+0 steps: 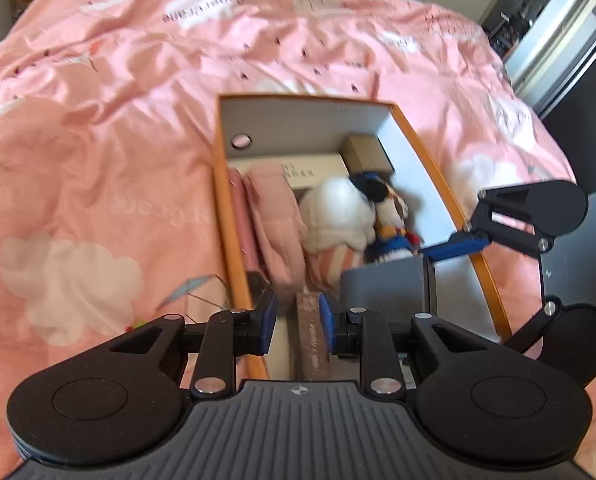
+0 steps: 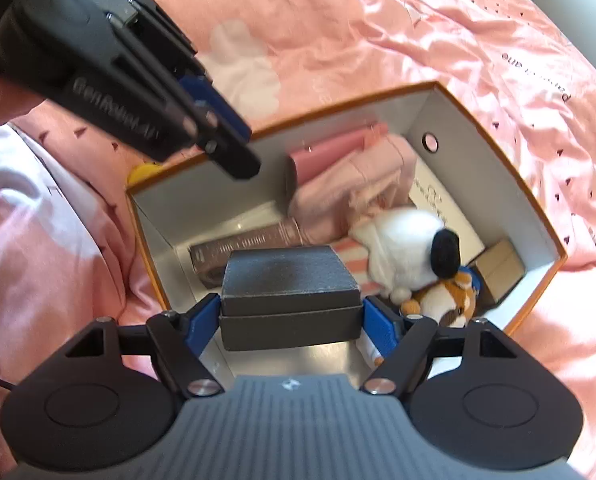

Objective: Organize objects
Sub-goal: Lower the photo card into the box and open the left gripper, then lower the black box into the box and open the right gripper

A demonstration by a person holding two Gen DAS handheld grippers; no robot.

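Two blue-padded fingers of the left gripper (image 1: 298, 322) stand parted in the left wrist view over the orange-rimmed box (image 1: 227, 216) on the pink bedspread (image 1: 97, 128), holding nothing, with a brown oblong box (image 1: 312, 340) just beside the right pad and plush toys (image 1: 342, 212) toward 12 o'clock. From the right wrist, the right gripper (image 2: 291, 318) clamps a black box (image 2: 289, 284) inside the orange-rimmed box (image 2: 538, 208), plush toys (image 2: 410, 248) at 2 o'clock.

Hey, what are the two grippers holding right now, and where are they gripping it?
The right gripper pinches the dark grey lidded box by its two opposite side walls, over the orange storage box. The left gripper is open, holding nothing.
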